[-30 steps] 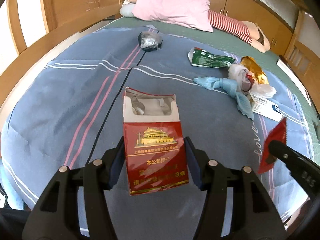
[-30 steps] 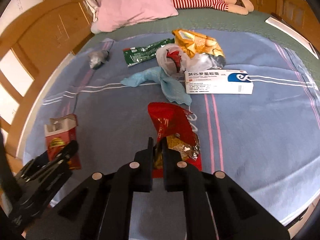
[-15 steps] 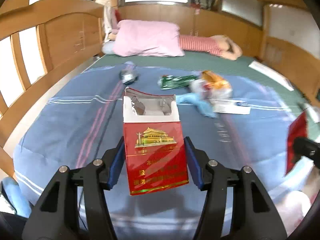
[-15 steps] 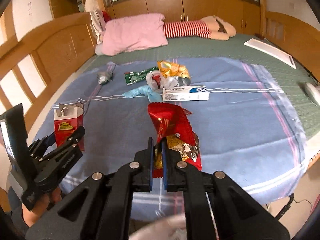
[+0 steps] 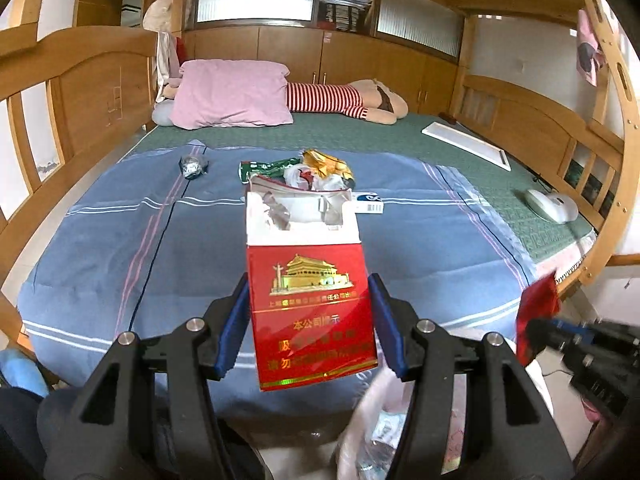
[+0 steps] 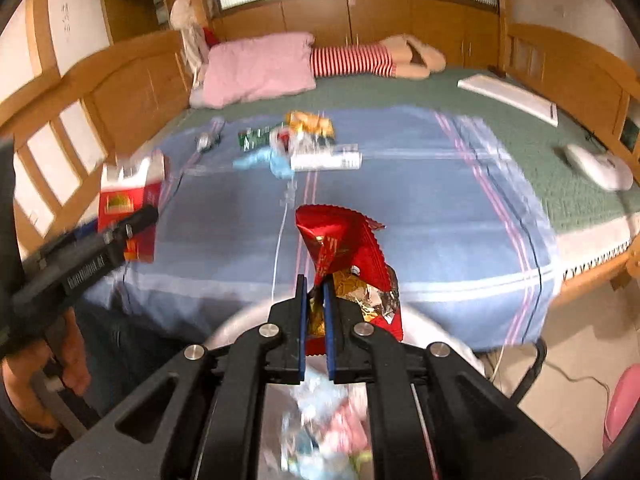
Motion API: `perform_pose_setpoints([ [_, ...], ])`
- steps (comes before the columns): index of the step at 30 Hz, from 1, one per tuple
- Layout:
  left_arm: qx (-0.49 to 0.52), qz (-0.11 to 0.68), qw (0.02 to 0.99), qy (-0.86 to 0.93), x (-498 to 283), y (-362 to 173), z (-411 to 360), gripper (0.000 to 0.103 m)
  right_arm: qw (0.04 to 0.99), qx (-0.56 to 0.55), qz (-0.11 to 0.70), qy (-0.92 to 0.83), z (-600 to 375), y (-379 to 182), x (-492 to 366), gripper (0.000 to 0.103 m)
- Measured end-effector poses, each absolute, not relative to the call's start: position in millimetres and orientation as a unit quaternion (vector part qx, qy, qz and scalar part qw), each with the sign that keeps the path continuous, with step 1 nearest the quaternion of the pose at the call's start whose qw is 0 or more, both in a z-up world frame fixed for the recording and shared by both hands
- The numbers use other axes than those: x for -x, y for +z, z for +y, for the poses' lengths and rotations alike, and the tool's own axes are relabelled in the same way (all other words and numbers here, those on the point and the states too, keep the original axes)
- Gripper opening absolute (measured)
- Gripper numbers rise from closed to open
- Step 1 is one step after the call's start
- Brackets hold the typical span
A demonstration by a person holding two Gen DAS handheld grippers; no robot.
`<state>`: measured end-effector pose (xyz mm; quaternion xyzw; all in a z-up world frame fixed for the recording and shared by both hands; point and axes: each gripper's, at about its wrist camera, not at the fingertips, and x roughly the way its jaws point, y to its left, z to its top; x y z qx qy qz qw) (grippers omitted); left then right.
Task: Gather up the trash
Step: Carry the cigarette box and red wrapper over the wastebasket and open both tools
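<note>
Left wrist view: you're holding a red cigarette pack (image 5: pixel 310 300) upright btwn the blue pads of your left gripper (image 5: pixel 310 320), jaws spread about halfway and pressing on both sides of the pack. Its top is torn open; only torn white liner and bits of foil are showing inside, can't tell if anything else is in it. The pack is hanging in the air over the near edge of the bed.

Right wrist view: your right gripper (image 6: pixel 316 320) is pressed nearly together, pinching a crumpled red snack wrapper (image 6: pixel 344 256) w/ gold foil showing at its lower part. The wrapper is sticking up past the fingertips, off the bed. Directly below the gripper a bin w/ a pale liner bag (image 6: pixel 328 432) is showing; blurry stuff is lying in it, light blue and pink pieces, can't make out what they are.

Further out, the rest of the trash is sitting on the blue striped blanket (image 5: pixel 120 240) mid-bed: a green wrapper (image 5: pixel 260 168), a gold foil wrapper (image 5: pixel 326 162), a crumpled white plastic bag (image 5: pixel 298 174) touching both, a white and blue medicine box (image 6: pixel 326 158) just beside them, a light blue cloth (image 6: pixel 260 162) near the box, and a small grey foil wad (image 5: pixel 192 166) apart to the left.

At the far end a pink pillow (image 5: pixel 230 98) is lying next to a striped plush doll (image 5: pixel 344 100).
</note>
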<state>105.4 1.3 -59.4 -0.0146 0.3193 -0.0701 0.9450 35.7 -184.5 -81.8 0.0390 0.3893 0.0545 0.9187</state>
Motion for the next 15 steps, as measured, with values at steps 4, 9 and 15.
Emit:
perform_pose_setpoints([
  [4,0.011,0.326,0.942,-0.075,-93,-63,-7,0.057,0.904,-0.048,0.421,0.061,-191,-95,-27,0.025],
  [9,0.005,0.333,0.939,-0.087,-87,-70,-16,0.057,0.925,-0.109,0.362,0.042,-215,-71,-8,0.072],
  [15,0.003,0.360,0.922,-0.145,-87,-84,-34,0.058,0.945,-0.201,0.255,-0.041,-257,-42,17,0.072],
])
